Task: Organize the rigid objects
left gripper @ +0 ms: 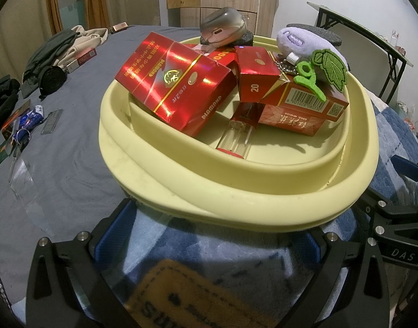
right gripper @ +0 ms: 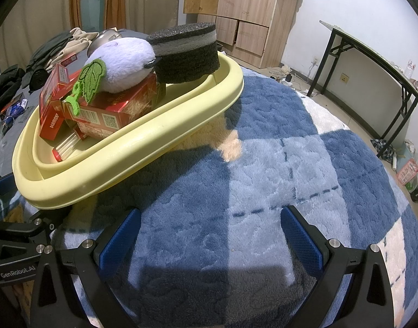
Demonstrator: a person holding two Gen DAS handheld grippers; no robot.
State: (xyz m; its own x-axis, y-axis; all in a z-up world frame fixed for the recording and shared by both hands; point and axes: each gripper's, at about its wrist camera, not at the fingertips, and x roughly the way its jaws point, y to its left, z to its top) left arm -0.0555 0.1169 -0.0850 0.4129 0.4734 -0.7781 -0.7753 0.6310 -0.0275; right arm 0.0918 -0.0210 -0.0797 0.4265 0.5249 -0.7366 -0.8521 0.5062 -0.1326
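Note:
A pale yellow basin (left gripper: pixel 236 207) rests on a blue plaid blanket (right gripper: pixel 263 150). It holds several red cigarette boxes, the biggest (left gripper: pixel 176 82) tilted at its left and one with a barcode (left gripper: pixel 304 109) at its right. A clear tube with a red cap (left gripper: pixel 236 136) lies on the basin floor. A purple plush with a green leaf (left gripper: pixel 304 43) sits on the boxes, and a mouse (left gripper: pixel 222 24) lies on a black sponge (right gripper: pixel 187 52). My left gripper (left gripper: pixel 214 232) is open at the basin's near rim. My right gripper (right gripper: pixel 211 235) is open over bare blanket, right of the basin (right gripper: pixel 127 158).
Left of the basin, a grey sheet carries a heap of clothes (left gripper: pixel 58 46) and small loose items (left gripper: pixel 26 123). A tan label (left gripper: pixel 181 300) is sewn on the blanket. A folding table (right gripper: pixel 373 60) and wooden cabinets (right gripper: pixel 244 8) stand by the far wall.

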